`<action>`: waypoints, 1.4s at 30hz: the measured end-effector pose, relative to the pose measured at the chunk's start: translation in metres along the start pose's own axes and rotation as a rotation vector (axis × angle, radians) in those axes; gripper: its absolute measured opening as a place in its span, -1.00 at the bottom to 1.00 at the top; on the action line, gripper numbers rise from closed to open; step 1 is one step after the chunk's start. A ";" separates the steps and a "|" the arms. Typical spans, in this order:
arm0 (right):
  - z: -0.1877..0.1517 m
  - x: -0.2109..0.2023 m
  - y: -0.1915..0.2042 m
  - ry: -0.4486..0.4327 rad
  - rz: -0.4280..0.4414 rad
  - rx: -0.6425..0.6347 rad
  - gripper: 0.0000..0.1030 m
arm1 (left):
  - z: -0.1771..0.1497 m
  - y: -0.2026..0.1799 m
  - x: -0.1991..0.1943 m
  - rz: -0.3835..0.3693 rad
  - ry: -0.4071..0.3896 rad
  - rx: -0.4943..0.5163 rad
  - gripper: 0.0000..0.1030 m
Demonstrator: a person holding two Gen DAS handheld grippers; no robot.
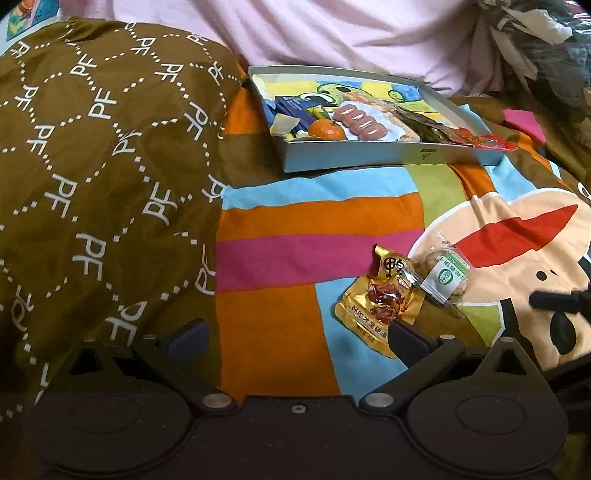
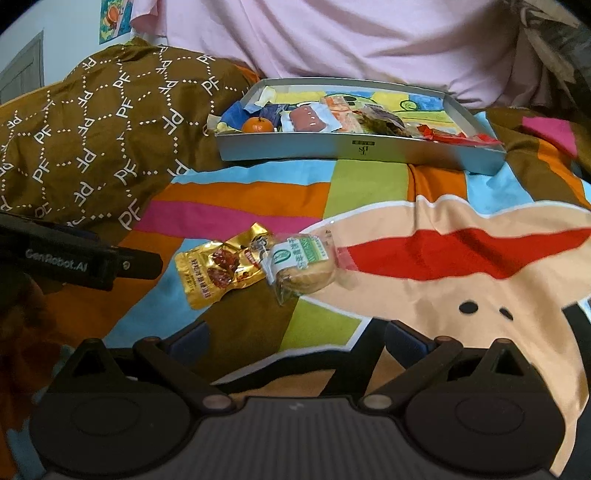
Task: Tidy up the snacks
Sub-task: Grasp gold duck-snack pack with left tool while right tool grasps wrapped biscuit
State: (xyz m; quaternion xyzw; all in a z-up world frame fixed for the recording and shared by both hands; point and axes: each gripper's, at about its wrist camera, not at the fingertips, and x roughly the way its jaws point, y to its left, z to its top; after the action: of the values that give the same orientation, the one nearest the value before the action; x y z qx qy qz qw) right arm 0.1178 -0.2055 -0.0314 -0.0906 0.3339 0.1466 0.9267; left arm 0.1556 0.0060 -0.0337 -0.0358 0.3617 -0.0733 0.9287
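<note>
Two snacks lie on the colourful bedspread: a gold meat packet (image 1: 380,299) (image 2: 218,269) and, overlapping its right corner, a clear-wrapped biscuit with a green label (image 1: 445,280) (image 2: 303,264). My left gripper (image 1: 295,336) is open, its right finger (image 1: 406,338) just at the gold packet's near edge. My right gripper (image 2: 295,339) hangs open a little short of the biscuit, holding nothing. Farther back sits a grey box tray (image 1: 391,155) (image 2: 354,149) with a mandarin (image 1: 327,130) (image 2: 258,124), a pink sausage pack (image 1: 360,120) (image 2: 308,118) and several other packets.
A brown quilt printed with "PF" (image 1: 96,177) (image 2: 92,140) is heaped on the left. Behind the tray is a pink pillow (image 1: 351,33) (image 2: 351,37). The left gripper's body (image 2: 74,258) shows at the left edge of the right wrist view.
</note>
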 end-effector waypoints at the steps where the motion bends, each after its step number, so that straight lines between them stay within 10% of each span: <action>1: 0.003 0.002 -0.001 -0.006 -0.010 -0.017 1.00 | 0.000 0.000 0.001 0.006 -0.005 0.003 0.98; 15: 0.037 0.058 -0.005 0.027 0.002 -0.220 0.97 | -0.002 0.003 0.004 0.001 -0.032 0.006 0.98; 32: 0.029 0.054 -0.036 0.049 0.120 -0.104 0.12 | -0.007 -0.048 0.013 -0.101 -0.053 0.308 0.98; 42: 0.022 0.039 -0.046 0.039 0.146 -0.086 0.08 | -0.001 -0.053 0.030 -0.148 0.015 0.352 0.95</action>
State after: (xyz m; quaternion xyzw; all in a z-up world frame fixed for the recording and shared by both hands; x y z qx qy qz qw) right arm 0.1750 -0.2342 -0.0368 -0.1086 0.3508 0.2264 0.9021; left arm 0.1711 -0.0513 -0.0478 0.1013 0.3465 -0.2040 0.9100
